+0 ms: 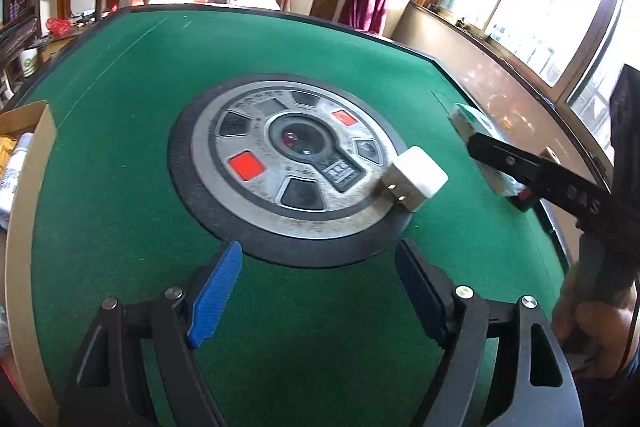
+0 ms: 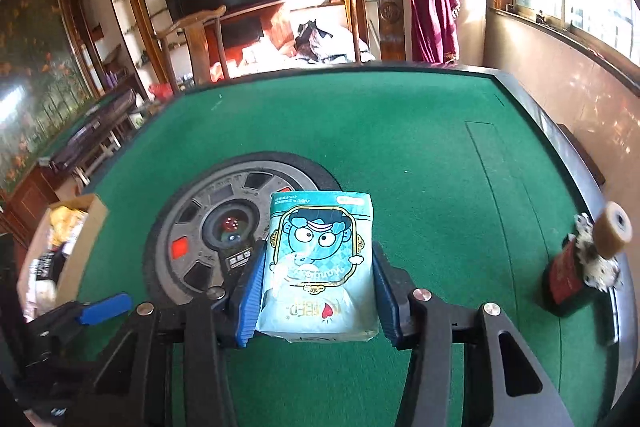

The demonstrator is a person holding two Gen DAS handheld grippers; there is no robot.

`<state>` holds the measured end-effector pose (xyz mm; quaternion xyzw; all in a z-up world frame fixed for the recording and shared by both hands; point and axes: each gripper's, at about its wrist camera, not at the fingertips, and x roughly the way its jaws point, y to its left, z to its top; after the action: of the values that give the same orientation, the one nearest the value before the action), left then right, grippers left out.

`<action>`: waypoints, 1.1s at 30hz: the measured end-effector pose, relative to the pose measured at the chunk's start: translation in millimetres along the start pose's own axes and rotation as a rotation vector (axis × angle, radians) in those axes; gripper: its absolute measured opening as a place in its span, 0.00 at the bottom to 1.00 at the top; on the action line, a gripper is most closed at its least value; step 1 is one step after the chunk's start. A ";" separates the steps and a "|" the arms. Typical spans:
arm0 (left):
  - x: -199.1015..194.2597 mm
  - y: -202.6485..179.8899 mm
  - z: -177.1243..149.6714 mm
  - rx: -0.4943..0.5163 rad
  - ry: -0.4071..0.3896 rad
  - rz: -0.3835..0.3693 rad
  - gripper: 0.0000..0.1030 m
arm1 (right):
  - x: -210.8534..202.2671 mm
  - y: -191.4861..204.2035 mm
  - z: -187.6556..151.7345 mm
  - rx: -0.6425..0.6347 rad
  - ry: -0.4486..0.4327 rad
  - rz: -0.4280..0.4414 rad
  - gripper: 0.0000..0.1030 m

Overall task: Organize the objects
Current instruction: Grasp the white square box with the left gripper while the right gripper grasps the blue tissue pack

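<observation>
Our right gripper clamps a teal tissue pack above the green table; our left gripper hangs with jaws wide, holding nothing.

Going left to right, both views catch the cardboard box of items at the table's left edge, only the left wrist shows the white charger on the central dial's rim, and only the right wrist shows the red bottle lying near the right edge.
</observation>
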<state>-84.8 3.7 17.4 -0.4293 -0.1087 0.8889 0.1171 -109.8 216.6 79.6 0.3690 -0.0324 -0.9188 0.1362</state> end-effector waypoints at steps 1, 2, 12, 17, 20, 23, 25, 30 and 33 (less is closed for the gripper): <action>1.1 -5.8 3.6 -0.002 0.010 -0.005 0.77 | -7.7 -6.4 -3.8 -0.001 -0.014 -0.012 0.50; 2.3 -10.7 6.5 -0.007 0.017 -0.006 0.78 | -12.1 -12.2 -6.3 0.005 -0.023 -0.018 0.50; 49.4 -99.4 58.8 0.399 0.101 -0.031 0.84 | -20.3 -72.4 -5.0 0.189 -0.042 0.062 0.51; 71.7 -104.6 66.0 0.534 0.181 -0.066 0.84 | -28.5 -69.9 -2.8 0.198 -0.064 0.085 0.51; 82.9 -103.2 67.5 0.557 0.202 -0.081 0.84 | -31.1 -69.0 -4.1 0.201 -0.069 0.090 0.51; 89.3 -103.4 66.9 0.578 0.198 -0.071 0.84 | -28.6 -68.8 -6.1 0.202 -0.058 0.094 0.51; 95.6 -104.0 64.7 0.582 0.219 -0.077 0.84 | -27.1 -68.5 -7.0 0.205 -0.052 0.097 0.51; 110.2 -107.6 58.9 0.608 0.239 -0.071 0.70 | -25.2 -69.3 -7.1 0.206 -0.048 0.092 0.51; 112.4 -106.2 55.0 0.603 0.232 -0.045 0.50 | -24.2 -69.1 -7.7 0.201 -0.044 0.088 0.51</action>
<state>-183.9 133.2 -0.9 -0.4711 0.1643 0.8234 0.2705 -103.5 289.9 79.1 0.3590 -0.1436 -0.9119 0.1377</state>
